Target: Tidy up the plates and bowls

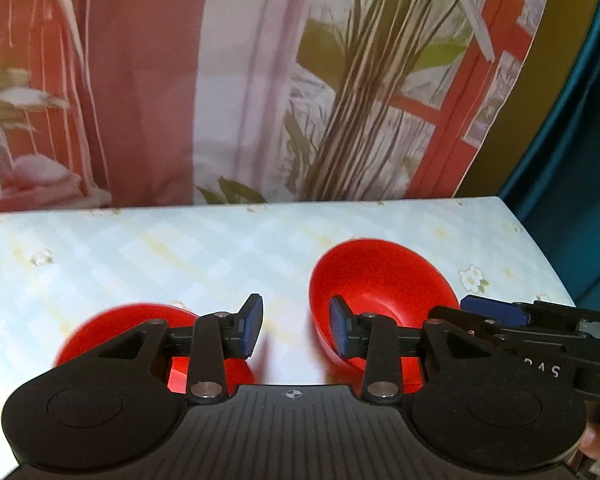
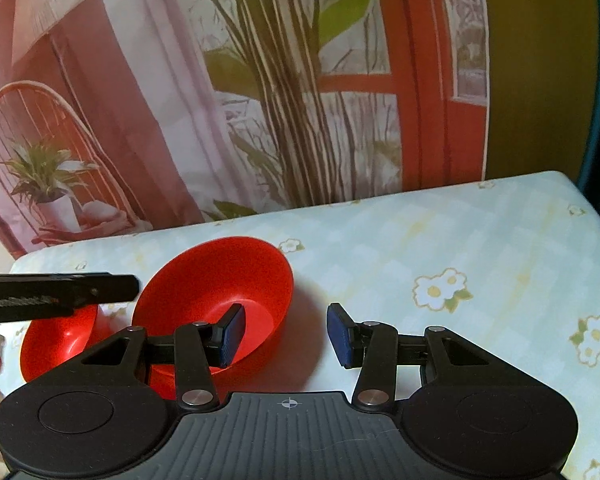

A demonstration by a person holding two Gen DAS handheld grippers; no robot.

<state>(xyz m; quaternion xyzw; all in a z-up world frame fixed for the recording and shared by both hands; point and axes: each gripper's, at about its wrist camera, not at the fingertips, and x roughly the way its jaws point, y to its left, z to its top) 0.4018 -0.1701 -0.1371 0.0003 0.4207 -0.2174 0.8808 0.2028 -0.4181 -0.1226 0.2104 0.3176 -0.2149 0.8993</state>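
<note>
Sitting upright, mouths up: 2 red bowls (image 2: 216,292) (image 2: 60,340)

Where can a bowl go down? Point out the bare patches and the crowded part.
Free: the flower-print tablecloth right of the larger red plastic bowl, out to the table's right edge, and the strip behind both bowls toward the printed backdrop. Crowded: the left side, where the smaller red plastic bowl sits beside the larger.

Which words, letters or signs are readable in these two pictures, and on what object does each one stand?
"RAS": the visible end of a partly hidden word, on the right gripper.
Pale lettering on the left gripper: too blurred to read.
Crosshair sign, no text, on each gripper's body.
</note>
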